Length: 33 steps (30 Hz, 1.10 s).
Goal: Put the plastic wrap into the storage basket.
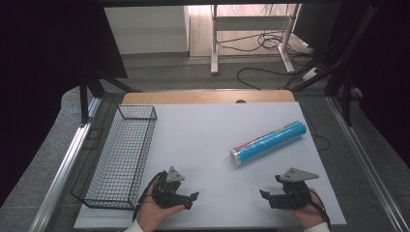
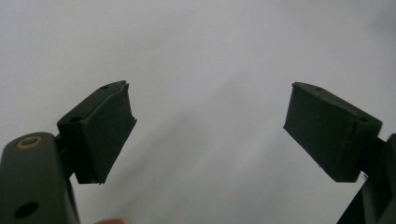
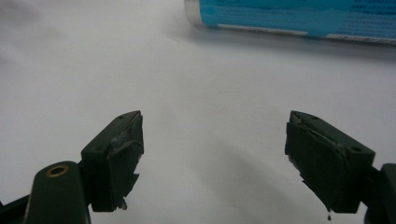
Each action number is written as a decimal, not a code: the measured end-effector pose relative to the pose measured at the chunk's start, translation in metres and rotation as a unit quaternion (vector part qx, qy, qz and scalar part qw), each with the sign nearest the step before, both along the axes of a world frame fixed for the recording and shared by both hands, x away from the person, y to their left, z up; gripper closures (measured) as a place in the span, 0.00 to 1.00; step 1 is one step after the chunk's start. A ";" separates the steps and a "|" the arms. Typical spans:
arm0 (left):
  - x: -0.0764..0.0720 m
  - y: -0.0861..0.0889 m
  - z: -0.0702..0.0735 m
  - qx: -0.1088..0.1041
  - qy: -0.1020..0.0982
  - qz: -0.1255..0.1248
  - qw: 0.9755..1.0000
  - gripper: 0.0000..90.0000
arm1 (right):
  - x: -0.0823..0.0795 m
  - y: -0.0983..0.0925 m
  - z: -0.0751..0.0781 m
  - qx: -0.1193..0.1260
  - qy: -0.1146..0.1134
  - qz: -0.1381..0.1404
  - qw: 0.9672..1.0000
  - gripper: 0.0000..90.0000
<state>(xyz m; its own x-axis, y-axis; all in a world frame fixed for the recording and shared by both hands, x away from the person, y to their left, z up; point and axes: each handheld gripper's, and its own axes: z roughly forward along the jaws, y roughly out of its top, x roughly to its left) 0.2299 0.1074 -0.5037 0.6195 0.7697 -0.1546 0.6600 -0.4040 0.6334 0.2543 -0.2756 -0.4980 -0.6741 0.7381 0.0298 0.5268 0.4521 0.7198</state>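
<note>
Both tools gape empty: right tool near the tube, left tool seemingly farther away.

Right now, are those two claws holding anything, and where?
Nothing is held. The left gripper and right gripper are open over the table; the blue tube lies untouched.

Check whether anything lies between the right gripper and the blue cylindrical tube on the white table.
Nothing visible does: bare white table separates the open right gripper from the blue cylindrical tube.
</note>
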 end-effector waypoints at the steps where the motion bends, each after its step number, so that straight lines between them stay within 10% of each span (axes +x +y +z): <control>1: 0.000 0.000 0.000 -0.001 0.000 0.001 1.000 0.17 | 0.000 0.000 0.000 0.002 0.000 0.001 1.000 0.24; 33: -0.001 0.004 0.003 -0.007 0.003 0.003 1.000 0.17 | 0.003 -0.003 0.010 0.020 0.002 0.018 1.000 0.33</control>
